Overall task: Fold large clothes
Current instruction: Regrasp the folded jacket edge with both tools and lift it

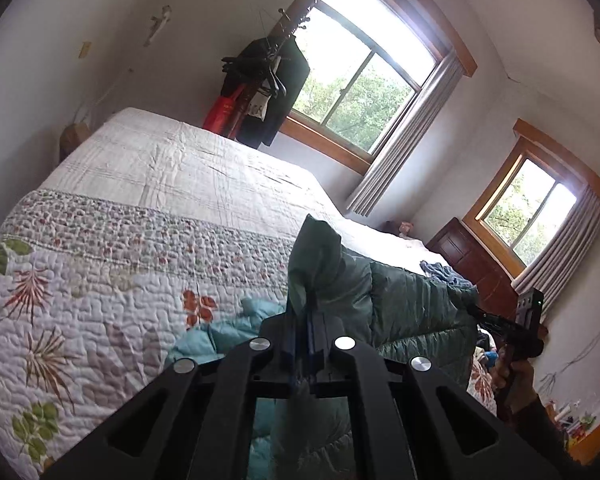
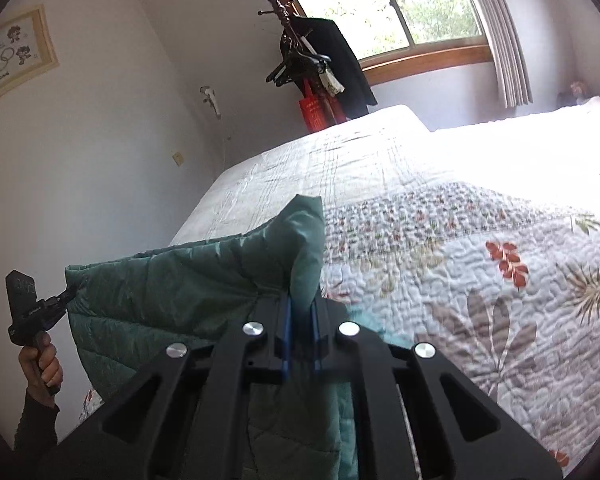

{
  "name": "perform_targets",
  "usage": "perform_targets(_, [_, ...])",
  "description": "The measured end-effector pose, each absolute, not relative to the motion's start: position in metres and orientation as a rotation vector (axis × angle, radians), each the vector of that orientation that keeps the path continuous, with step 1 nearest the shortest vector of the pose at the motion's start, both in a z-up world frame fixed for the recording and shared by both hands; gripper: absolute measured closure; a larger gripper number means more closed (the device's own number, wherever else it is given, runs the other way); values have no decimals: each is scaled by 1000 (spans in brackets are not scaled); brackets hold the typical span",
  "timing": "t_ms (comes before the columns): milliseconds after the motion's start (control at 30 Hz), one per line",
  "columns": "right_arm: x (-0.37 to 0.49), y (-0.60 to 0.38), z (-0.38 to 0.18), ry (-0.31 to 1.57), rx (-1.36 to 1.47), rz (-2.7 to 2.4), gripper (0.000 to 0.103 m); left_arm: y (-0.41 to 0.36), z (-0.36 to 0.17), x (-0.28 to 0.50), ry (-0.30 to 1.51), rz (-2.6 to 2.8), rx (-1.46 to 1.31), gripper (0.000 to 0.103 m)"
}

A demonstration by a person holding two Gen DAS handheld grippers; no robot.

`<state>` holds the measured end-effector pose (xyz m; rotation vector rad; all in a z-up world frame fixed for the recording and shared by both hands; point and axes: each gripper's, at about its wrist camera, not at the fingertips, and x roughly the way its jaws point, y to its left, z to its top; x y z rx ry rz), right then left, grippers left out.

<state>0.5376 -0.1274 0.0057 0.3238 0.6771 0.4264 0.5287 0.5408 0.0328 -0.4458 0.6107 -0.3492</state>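
A bed with a floral quilted bedspread (image 2: pixel 480 280) fills the room below two windows. The left gripper (image 1: pixel 308 320) and the right gripper (image 2: pixel 300 312) each have the fingers closed on the green quilted jacket (image 2: pixel 172 292), which is raised above the bed between them.

Daylight pours in through the windows (image 1: pixel 364 80), which I see blown out to white at the top. On my right wrist view the far side of the bed (image 2: pixel 520 148) glares almost featureless. The walls stay dim and grey. Both fisheye pictures bend straight lines and darken at the corners; the close gripper (image 1: pixel 308 344) looks slightly soft.
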Motion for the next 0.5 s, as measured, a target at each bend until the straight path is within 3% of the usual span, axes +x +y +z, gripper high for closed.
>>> perform_targets(167, [602, -115, -3, 702, 332, 345, 98, 545, 26, 595, 656, -279, -447, 100])
perform_targets(500, [692, -90, -85, 869, 293, 241, 99, 563, -74, 688, 840, -153, -573, 101])
